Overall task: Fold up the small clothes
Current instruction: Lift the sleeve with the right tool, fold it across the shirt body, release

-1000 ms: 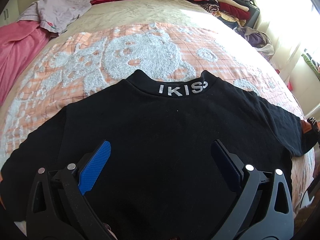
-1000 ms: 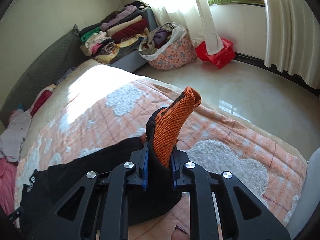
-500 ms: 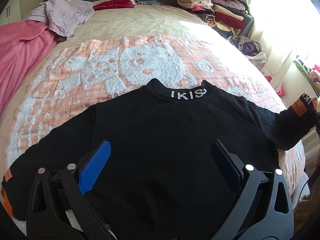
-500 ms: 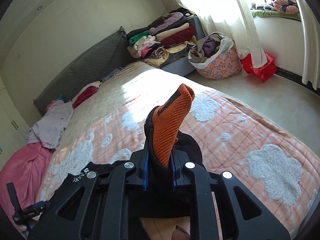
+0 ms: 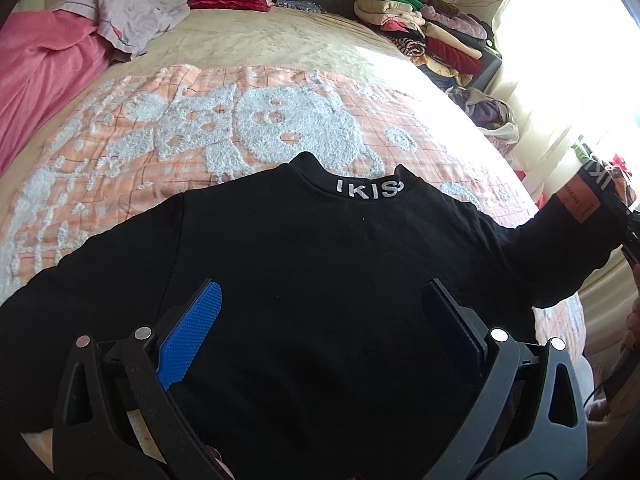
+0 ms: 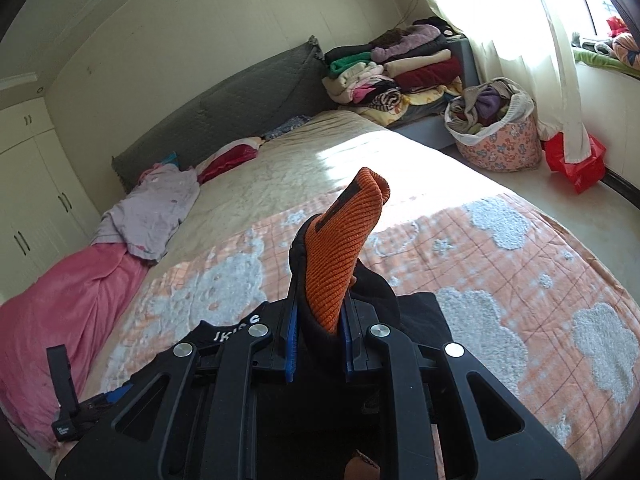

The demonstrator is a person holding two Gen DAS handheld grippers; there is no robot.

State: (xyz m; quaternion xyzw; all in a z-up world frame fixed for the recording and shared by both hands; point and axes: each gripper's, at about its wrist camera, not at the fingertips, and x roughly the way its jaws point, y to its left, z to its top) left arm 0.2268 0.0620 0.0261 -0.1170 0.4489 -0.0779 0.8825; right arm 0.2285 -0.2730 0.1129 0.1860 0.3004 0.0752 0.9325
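A small black sweatshirt (image 5: 320, 264) with "IKIS" on its collar lies flat on the orange-and-white blanket (image 5: 256, 128). My left gripper (image 5: 320, 320) is open and hovers over the shirt's body, its blue fingers (image 5: 192, 332) apart and holding nothing. My right gripper (image 6: 318, 344) is shut on the shirt's orange ribbed cuff (image 6: 344, 248), which sticks up between the jaws. In the left wrist view the right sleeve (image 5: 568, 232) is lifted off the bed at the far right, with an orange patch on it.
A pink blanket (image 5: 40, 76) and a lilac garment (image 5: 128, 16) lie at the bed's far left. Stacked folded clothes (image 6: 392, 68) sit by the grey headboard (image 6: 240, 108). A floral laundry basket (image 6: 496, 136) and a red bag (image 6: 576, 160) stand on the floor by the curtain.
My right gripper has lifted the sleeve by its cuff and swung it inward over the bed. My left gripper has stayed open above the shirt's body.
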